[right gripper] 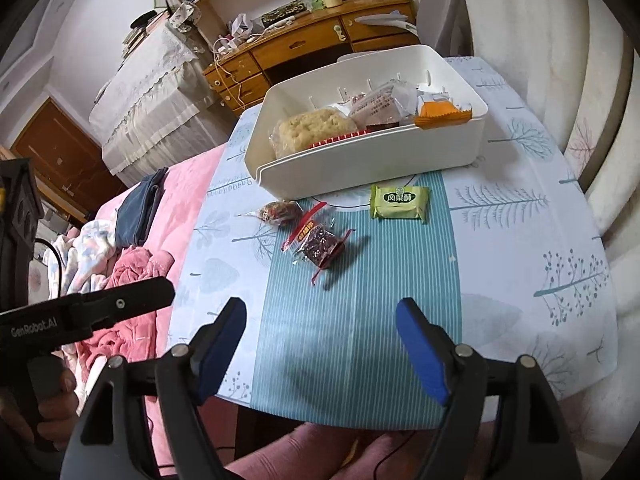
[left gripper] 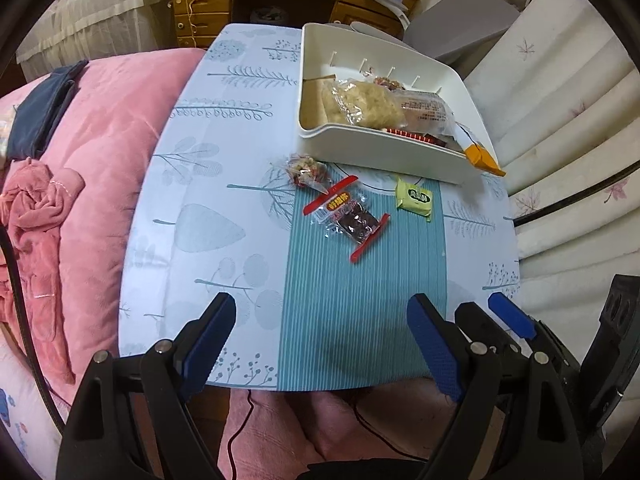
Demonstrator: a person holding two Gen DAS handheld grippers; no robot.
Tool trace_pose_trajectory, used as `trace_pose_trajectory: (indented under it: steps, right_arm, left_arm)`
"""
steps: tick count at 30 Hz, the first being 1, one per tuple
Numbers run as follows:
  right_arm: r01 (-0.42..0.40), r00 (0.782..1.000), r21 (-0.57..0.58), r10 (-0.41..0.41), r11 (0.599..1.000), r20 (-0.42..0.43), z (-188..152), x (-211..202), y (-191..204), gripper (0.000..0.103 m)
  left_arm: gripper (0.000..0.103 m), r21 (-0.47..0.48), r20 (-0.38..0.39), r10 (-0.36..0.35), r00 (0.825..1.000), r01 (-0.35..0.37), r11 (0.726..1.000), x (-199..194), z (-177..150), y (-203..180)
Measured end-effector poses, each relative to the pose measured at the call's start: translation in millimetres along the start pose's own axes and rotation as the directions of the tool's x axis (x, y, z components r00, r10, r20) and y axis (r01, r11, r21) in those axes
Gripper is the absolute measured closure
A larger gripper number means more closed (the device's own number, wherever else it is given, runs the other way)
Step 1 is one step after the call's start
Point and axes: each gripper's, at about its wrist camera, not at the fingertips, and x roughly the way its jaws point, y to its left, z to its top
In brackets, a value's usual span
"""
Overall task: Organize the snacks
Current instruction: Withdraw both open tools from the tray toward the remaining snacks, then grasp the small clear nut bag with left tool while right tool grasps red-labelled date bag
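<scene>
A white bin (left gripper: pixel 384 152) (right gripper: pixel 360 160) stands at the far side of the small table and holds several wrapped snacks, among them a pale rice cake (left gripper: pixel 368 102) (right gripper: pixel 312 130) and an orange packet (left gripper: pixel 484 158) (right gripper: pixel 440 114). Three snacks lie on the table in front of it: a red-edged clear packet of dark fruit (left gripper: pixel 348 216) (right gripper: pixel 318 244), a green packet (left gripper: pixel 416 199) (right gripper: pixel 400 202) and a small clear packet of reddish bits (left gripper: pixel 306 170) (right gripper: pixel 278 212). My left gripper (left gripper: pixel 320 312) and right gripper (right gripper: pixel 320 316) are both open and empty over the near table edge.
The table (left gripper: pixel 200 200) (right gripper: pixel 520 240) has a blue patterned cloth. A bed with pink bedding (left gripper: pixel 80 180) and clothes lies to the left. A wooden desk (right gripper: pixel 320 48) stands behind. A white quilted surface (left gripper: pixel 560 120) is to the right. The right gripper's fingers (left gripper: pixel 508 316) show beside my left one.
</scene>
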Motion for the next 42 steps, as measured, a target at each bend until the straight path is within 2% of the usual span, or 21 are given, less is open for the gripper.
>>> trace_pose_trajectory:
  steps: [6,13,21,31,38,42]
  right_arm:
    - [0.012,1.000,-0.032,-0.012,0.999,0.007,9.5,2.1,1.3,0.024]
    - [0.048,0.998,-0.086,-0.045,0.995,0.036,19.7,9.4,16.7,0.024]
    - [0.143,0.989,-0.136,-0.137,0.980,0.049,31.4,31.9,43.0,0.024]
    - [0.293,0.955,-0.163,-0.280,0.942,0.099,34.8,63.3,61.0,0.024]
    - [0.397,0.918,-0.222,-0.386,0.891,0.093,30.6,93.7,70.1,0.024]
    - [0.445,0.894,-0.266,-0.441,0.855,0.079,26.0,112.5,73.6,0.024]
  left_arm:
    - [0.015,-0.002,0.030,0.024,0.999,-0.024,1.000,-5.5,9.0,4.7]
    - [0.015,0.022,0.004,0.017,1.000,-0.017,1.000,4.4,28.7,13.1]
    - [0.015,0.115,-0.057,-0.011,0.998,0.017,0.993,24.9,67.4,21.6]
    - [0.015,0.282,-0.131,-0.020,0.991,0.057,0.958,63.3,113.2,22.8]
    - [0.015,0.337,-0.203,-0.029,0.979,0.097,0.937,107.3,136.8,19.4]
    - [0.015,0.325,-0.247,-0.042,0.968,0.124,0.937,137.1,148.5,19.1]
